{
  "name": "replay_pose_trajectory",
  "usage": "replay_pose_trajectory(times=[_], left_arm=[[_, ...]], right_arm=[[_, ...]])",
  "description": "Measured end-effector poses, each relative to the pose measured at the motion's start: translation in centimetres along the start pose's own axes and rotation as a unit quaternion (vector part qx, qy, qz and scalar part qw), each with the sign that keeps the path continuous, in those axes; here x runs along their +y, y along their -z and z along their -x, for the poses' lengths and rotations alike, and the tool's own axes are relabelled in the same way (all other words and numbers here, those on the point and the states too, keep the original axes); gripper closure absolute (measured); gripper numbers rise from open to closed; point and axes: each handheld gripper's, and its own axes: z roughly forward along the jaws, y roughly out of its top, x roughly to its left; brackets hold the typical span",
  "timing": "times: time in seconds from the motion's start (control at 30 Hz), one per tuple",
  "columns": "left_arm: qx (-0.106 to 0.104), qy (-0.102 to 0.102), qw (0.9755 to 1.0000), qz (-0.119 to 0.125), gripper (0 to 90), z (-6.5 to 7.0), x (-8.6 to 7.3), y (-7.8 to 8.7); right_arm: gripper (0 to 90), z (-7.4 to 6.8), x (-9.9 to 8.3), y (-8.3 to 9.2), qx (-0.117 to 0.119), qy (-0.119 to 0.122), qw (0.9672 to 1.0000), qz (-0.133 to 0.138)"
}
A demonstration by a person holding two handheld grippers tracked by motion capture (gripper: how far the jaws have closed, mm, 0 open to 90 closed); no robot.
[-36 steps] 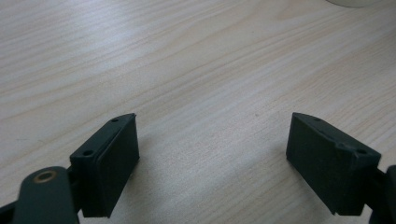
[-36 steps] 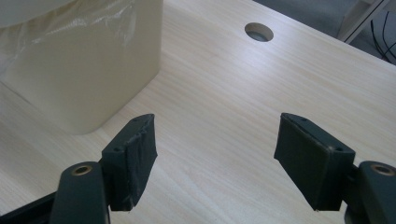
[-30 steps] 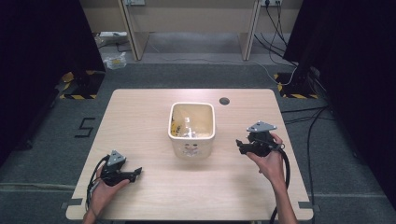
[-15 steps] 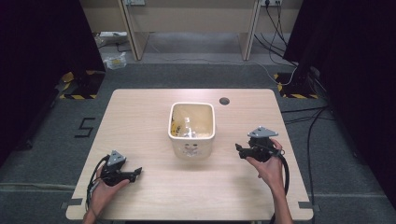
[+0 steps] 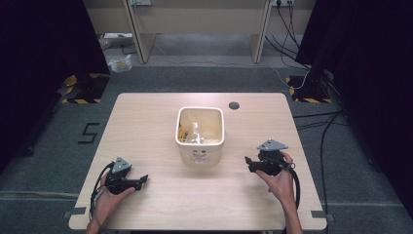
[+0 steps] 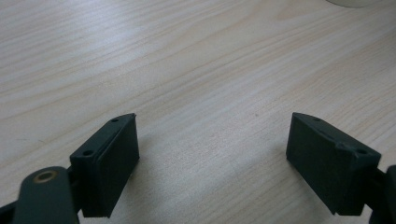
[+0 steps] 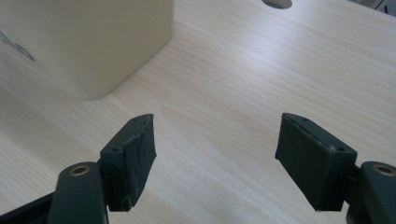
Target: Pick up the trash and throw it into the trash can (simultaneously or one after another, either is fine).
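Cream bin (image 5: 200, 134) between both grippers' jaws

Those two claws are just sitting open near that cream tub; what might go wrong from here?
The right claw points at the cream tub; pushing in low might shove or tip it rather than grip it. Its cable loops by the table edge and might snag. The tub's contents are unclear, so a blind reach could miss.

A tub (image 5: 199, 134) stands mid-bench (image 5: 146, 117), a hole (image 5: 234, 105) just beyond it to the right. The left gripper (image 5: 139, 181) sits near-left, the right gripper (image 5: 249, 163) near-right.
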Motion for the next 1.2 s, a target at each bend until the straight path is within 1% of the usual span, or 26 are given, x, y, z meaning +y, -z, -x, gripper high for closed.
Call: replay_pose_trajectory(times=[0.37,0.7,0.9,0.93,1.03,1.07,1.13,1.2], left_arm=[[0.000,0.000,1.0000,0.002,16.2,0.0,0.0,0.0],[0.000,0.000,1.0000,0.002,16.2,0.0,0.0,0.0],[0.000,0.000,1.0000,0.002,16.2,0.0,0.0,0.0],[0.000,0.000,1.0000,0.001,16.2,0.0,0.0,0.0],[0.000,0.000,1.0000,0.002,16.2,0.0,0.0,0.0],[0.000,0.000,1.0000,0.002,16.2,0.0,0.0,0.0],[0.000,0.000,1.0000,0.001,16.2,0.0,0.0,0.0],[0.000,0.000,1.0000,0.002,16.2,0.0,0.0,0.0]], right_arm=[[27.2,-0.1,-1.4,-1.0,0.005,-0.009,0.9997,-0.021],[26.9,-0.3,-2.1,-1.4,0.005,-0.015,0.9994,-0.029],[26.8,-0.3,-2.4,-1.5,0.007,-0.013,0.9994,-0.031],[26.9,-0.4,-2.4,-1.4,0.007,-0.015,0.9993,-0.033],[26.8,-0.5,-2.7,-1.5,0.008,-0.011,0.9993,-0.036],[26.8,-0.5,-2.8,-1.6,0.008,-0.014,0.9991,-0.038],[26.7,-0.5,-2.9,-1.6,0.008,-0.012,0.9991,-0.039],[25.8,-0.7,-3.1,-1.8,0.010,-0.012,0.9988,-0.046]])
